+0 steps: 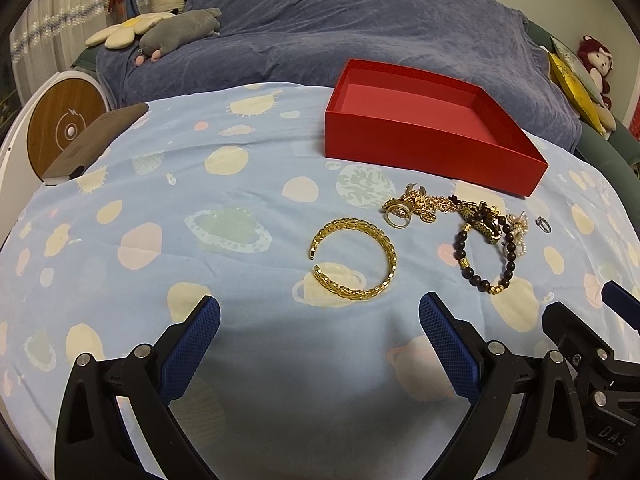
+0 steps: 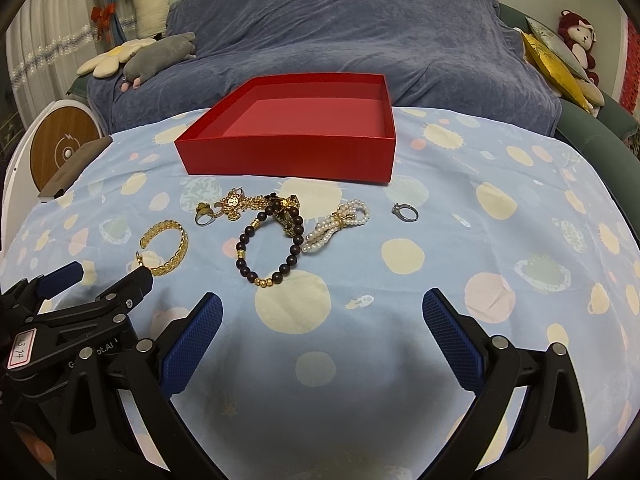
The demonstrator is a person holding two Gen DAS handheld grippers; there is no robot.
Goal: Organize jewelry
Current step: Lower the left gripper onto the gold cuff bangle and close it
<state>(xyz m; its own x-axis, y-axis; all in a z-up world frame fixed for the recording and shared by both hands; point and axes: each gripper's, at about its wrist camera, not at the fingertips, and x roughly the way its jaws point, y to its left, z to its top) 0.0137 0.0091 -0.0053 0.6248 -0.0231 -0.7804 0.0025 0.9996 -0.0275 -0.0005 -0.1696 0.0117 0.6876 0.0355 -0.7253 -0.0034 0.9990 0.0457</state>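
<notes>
Both the left gripper (image 1: 319, 312) and the right gripper (image 2: 322, 310) have jaws wide apart, holding nothing. The tangled gold chain pile (image 2: 244, 202), just before the red cardboard box (image 2: 288, 152), may drag the dark wooden bead bracelet (image 2: 269, 246) when lifted.

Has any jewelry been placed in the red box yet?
No, the red box shows only its bare pink floor, while the gold bangle and beaded bracelet lie on the cloth.

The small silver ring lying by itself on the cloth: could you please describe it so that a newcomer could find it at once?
Start at the open red cardboard box on the pale blue planet-print cloth. In front of it lies a row of jewellery; follow it rightward past the white pearl bracelet. The small silver ring lies alone beyond it, the only silver piece, touching nothing.
</notes>
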